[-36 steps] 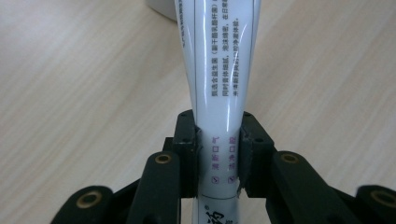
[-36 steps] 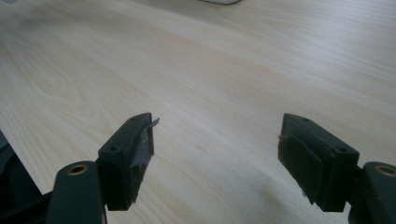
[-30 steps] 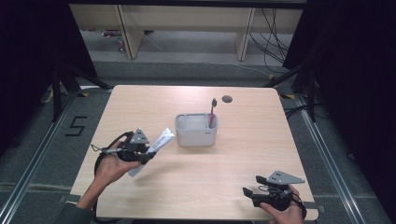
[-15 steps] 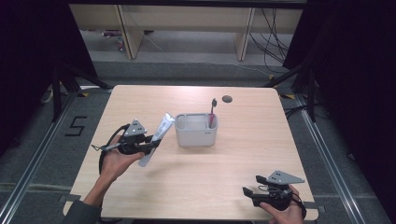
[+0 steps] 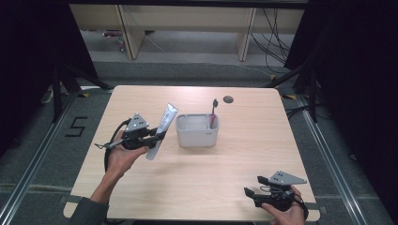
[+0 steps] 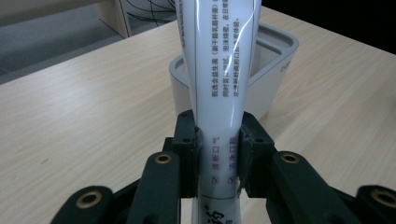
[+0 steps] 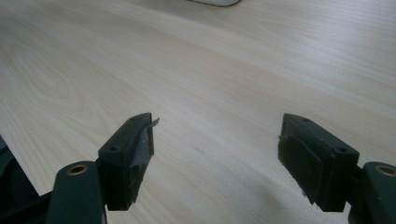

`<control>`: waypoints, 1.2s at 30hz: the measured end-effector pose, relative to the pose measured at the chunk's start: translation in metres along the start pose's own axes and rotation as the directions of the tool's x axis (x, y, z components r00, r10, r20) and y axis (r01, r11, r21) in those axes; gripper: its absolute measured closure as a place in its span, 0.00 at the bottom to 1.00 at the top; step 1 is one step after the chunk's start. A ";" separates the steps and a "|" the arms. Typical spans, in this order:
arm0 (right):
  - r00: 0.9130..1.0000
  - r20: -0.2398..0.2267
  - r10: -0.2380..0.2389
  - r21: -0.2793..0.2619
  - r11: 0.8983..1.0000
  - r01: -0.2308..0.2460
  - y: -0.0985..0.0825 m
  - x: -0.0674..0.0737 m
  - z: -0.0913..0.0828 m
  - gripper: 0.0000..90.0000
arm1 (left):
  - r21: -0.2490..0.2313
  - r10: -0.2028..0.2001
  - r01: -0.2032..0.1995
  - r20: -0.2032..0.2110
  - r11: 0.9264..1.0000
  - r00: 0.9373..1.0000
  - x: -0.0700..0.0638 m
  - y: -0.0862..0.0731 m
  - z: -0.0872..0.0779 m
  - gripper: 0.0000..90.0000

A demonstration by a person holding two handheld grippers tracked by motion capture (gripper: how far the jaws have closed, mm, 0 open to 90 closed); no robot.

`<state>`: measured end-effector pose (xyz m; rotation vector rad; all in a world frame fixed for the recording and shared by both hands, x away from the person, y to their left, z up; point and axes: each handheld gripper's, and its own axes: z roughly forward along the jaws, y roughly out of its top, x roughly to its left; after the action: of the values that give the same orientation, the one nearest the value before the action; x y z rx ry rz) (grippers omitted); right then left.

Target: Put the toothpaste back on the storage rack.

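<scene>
**Left gripper holds the white tube beside the box**

The left gripper (image 6: 217,154) is squeezed tight on a white tube (image 6: 219,70). Its two black pads press the tube's lower part from both sides. The tube stands tilted, up off the table (image 5: 197,183), with its top end leaning away from the gripper.

Just past the tube sits a grey box (image 5: 197,132). It is near the gripper but not touching it. A toothbrush with a pink handle (image 5: 213,115) stands at the box's far end.

Well apart from all this, the right gripper (image 7: 215,154) hangs low over the table. Its jaws are wide apart and hold nothing.
</scene>
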<state>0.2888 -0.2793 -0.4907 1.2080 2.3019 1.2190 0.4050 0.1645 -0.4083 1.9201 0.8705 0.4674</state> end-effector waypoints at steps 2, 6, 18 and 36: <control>1.000 -0.002 0.001 -0.003 1.000 -0.001 0.000 0.000 0.000 0.30 | 0.004 0.009 -0.009 -0.011 1.000 1.000 -0.002 0.001 0.003 0.80; 1.000 -0.007 0.027 0.012 1.000 -0.027 0.000 0.002 0.000 0.30 | -0.012 -0.007 0.007 0.000 1.000 1.000 -0.003 0.004 0.008 0.80; 1.000 -0.004 0.001 0.002 1.000 -0.001 0.000 0.000 0.000 0.30 | -0.074 -0.024 0.025 0.011 0.997 1.000 -0.010 0.020 0.010 0.80; 1.000 -0.008 0.002 -0.002 1.000 -0.002 0.000 -0.001 0.000 0.30 | -0.140 -0.017 0.022 0.034 0.990 0.999 -0.030 0.050 0.024 0.80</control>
<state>0.2892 -0.2796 -0.4910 1.2067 2.3053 1.2291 0.4191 0.1129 -0.3747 1.7843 0.8130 0.4715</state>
